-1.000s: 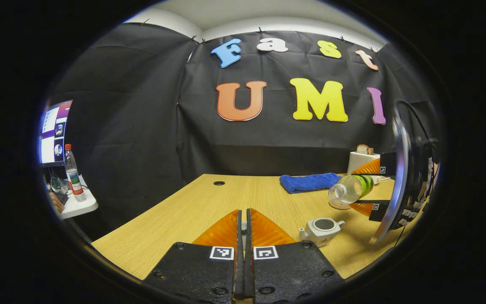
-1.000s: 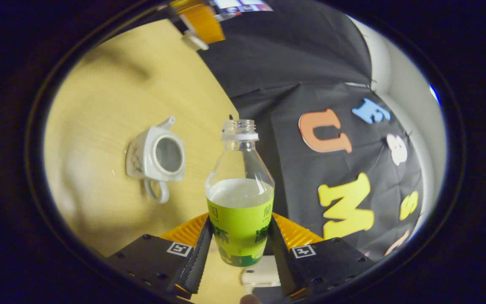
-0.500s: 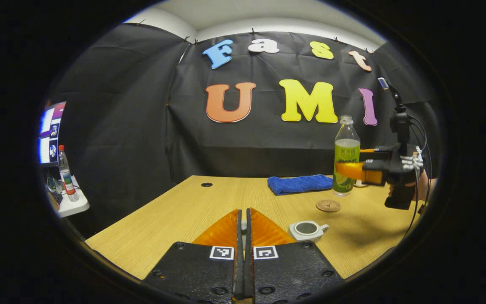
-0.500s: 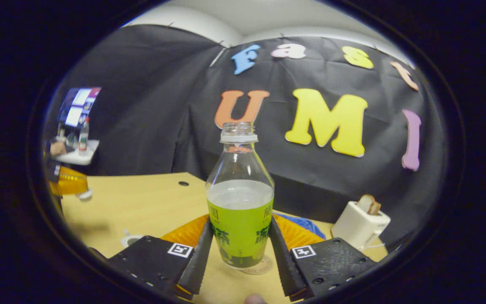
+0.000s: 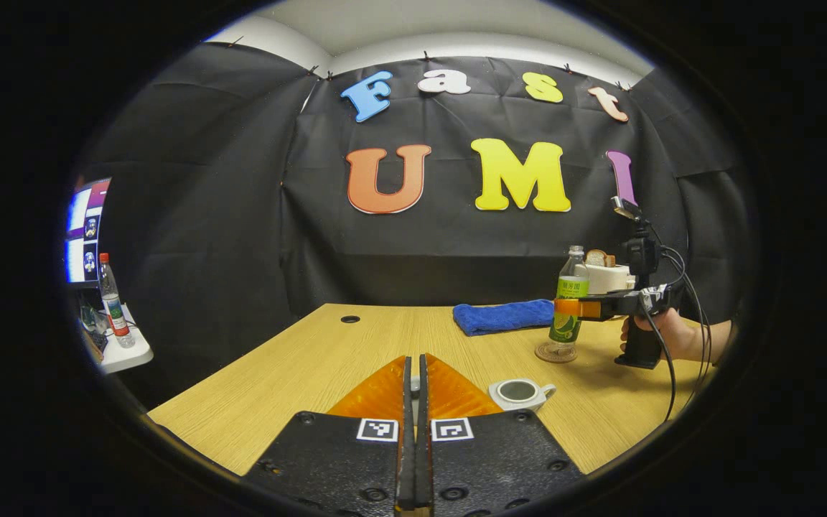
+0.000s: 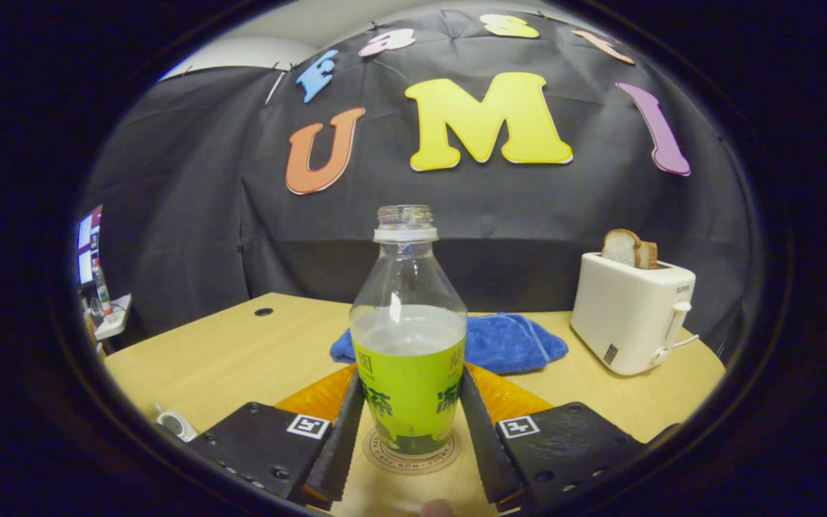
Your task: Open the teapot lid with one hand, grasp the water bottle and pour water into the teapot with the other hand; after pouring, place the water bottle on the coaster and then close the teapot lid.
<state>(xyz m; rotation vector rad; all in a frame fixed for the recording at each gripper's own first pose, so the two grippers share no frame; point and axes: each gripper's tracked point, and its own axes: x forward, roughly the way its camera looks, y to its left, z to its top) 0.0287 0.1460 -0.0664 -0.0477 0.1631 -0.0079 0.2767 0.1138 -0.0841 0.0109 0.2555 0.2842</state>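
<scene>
Both fingers of the right gripper (image 6: 405, 431) press on the green-labelled body of the water bottle (image 6: 408, 337), which stands upright on the round, printed coaster (image 6: 377, 451). The bottle is clear plastic with a ribbed neck, uncapped, and holds pale liquid up to about the top of its label. In the left gripper view the left gripper (image 5: 414, 402) has its fingers clenched together; whether they pinch the lid, I cannot tell. At 1 o'clock from it sits the small white ceramic teapot (image 5: 520, 393), squat, with handle and spout, its round mouth uncovered. Beyond the teapot, at 1 o'clock, a hand (image 5: 661, 336) holds the right gripper on the bottle. On the wood-grain table (image 6: 241, 352) lie a fluffy blue towel (image 6: 507, 341) and a smooth white toaster (image 6: 629, 312) with bread slices in its slot.
</scene>
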